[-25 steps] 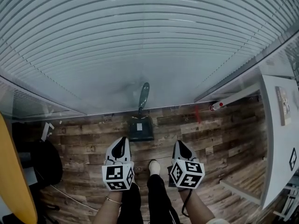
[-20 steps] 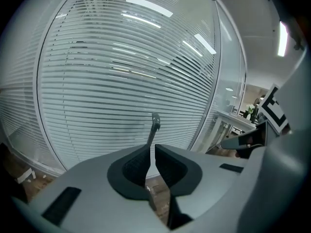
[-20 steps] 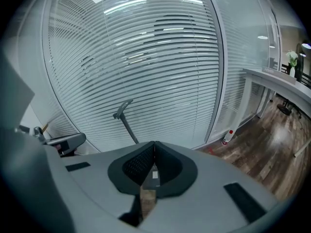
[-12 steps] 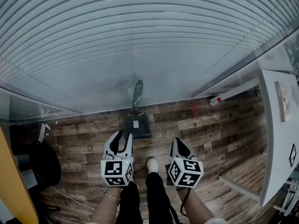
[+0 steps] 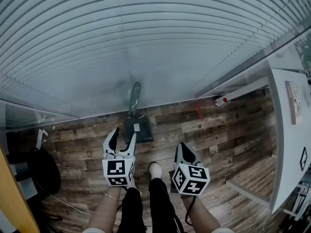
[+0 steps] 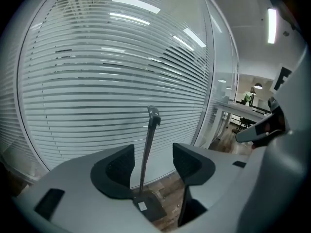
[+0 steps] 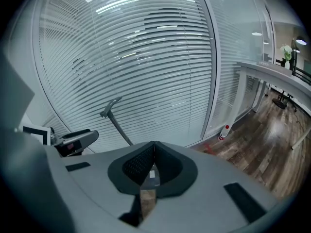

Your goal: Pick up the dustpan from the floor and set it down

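Dustpan (image 5: 137, 129) is seen on the wood floor (image 5: 223, 130), at the foot of the glass wall with blinds (image 5: 146, 42). Its long handle is stood up against the blinds and its pan is flat on the boards. The left hand-held gripper (image 5: 122, 139) is held just short of the pan, not touching it. Its jaws have just been opening and are now wide apart. Nothing is clamped between them; in the left gripper view the dustpan handle (image 6: 147, 140) is only seen farther off through the gap of the hand-held gripper (image 6: 153, 161). The right hand-held gripper (image 5: 183, 149) is held beside it, to the right of the dustpan. Its jaws are pressed together and empty (image 7: 154, 159). A white table (image 5: 289, 130) is seen at far right.
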Action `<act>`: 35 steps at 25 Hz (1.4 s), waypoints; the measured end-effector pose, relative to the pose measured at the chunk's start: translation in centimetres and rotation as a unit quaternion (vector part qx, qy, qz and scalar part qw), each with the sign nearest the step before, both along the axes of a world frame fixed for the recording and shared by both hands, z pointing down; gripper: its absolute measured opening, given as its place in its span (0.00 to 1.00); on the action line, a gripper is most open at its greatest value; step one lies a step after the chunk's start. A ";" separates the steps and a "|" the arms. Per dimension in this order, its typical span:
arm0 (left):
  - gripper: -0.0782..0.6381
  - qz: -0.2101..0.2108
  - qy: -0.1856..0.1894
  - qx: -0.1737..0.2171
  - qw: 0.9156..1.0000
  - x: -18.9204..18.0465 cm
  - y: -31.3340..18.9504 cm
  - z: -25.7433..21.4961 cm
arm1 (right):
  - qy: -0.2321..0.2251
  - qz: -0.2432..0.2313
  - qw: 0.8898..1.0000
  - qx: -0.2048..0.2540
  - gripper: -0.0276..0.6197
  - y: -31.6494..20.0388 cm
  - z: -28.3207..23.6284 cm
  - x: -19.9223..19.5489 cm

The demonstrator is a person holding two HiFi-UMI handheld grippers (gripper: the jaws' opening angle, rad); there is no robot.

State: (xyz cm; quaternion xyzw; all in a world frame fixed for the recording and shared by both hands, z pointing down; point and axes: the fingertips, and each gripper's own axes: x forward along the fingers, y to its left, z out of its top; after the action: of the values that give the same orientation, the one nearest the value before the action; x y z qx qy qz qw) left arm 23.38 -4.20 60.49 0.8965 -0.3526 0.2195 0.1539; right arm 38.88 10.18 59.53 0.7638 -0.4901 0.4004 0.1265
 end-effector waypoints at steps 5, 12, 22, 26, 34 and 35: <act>0.49 0.004 -0.004 -0.003 1.000 1.4 -1.0 0.9 | -0.005 0.004 1.000 -0.005 0.09 0.1 0.6 0.3; 0.49 -0.001 0.001 -0.003 1.000 2.9 -2.8 1.4 | -0.002 -0.001 1.000 -0.012 0.09 -0.3 1.3 0.5; 0.49 -0.005 -0.004 -0.008 1.000 4.0 -4.2 3.2 | -0.005 0.004 1.000 -0.022 0.09 -0.4 2.6 1.3; 0.49 -0.009 0.000 -0.003 1.000 4.4 -5.0 3.1 | -0.011 0.010 1.000 -0.024 0.09 -0.2 2.9 1.5; 0.42 -0.014 -0.002 -0.002 1.000 4.9 -5.9 3.5 | -0.018 0.015 0.999 -0.034 0.09 0.2 3.9 1.7; 0.42 -0.014 -0.002 -0.002 1.000 5.0 -6.0 3.5 | -0.019 0.015 0.999 -0.035 0.09 0.3 3.9 1.7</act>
State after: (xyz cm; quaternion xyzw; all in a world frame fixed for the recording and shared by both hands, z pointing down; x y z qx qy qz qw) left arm 28.37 -10.15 64.01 0.8908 -0.3649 0.2198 0.1578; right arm 40.60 10.46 63.46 0.7586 -0.4663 0.4336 0.1379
